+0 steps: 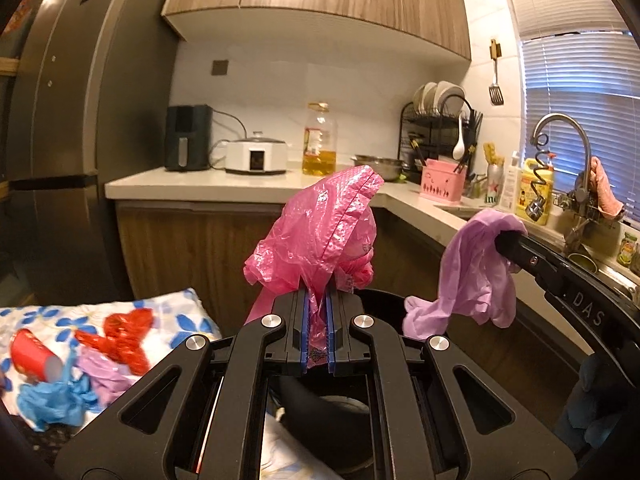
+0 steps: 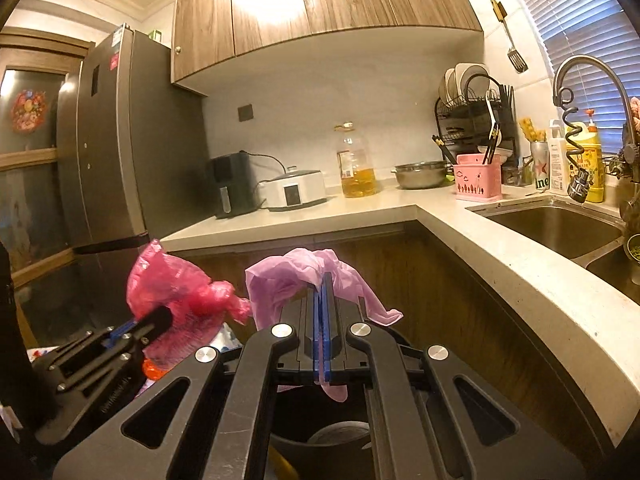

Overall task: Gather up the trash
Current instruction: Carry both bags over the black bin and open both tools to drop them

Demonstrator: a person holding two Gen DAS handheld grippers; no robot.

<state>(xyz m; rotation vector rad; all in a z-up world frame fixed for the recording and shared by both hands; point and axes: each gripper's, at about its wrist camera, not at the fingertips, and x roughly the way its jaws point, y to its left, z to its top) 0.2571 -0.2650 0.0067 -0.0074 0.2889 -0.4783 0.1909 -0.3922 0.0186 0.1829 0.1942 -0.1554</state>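
Holding both catches above the black bin [image 1: 380, 300], the left gripper [image 1: 316, 312] pinches a pink plastic bag [image 1: 320, 232] and the right gripper [image 2: 322, 300] a lilac glove [image 2: 304, 280]; neither is dropped yet. Still on the floral cloth [image 1: 168, 308]: red wrapper [image 1: 124, 336], red cup [image 1: 34, 354], blue glove [image 1: 52, 404].

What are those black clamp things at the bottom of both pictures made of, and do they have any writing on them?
Both are matte black, angular frames with triangular cut-outs and round silver bolt heads. The left gripper and right gripper each end in two flat parallel fingers lined with ridged blue pads. Seen from the left camera, the right one's side bears pale letters reading "DAS". No cables or sleeves are visible.
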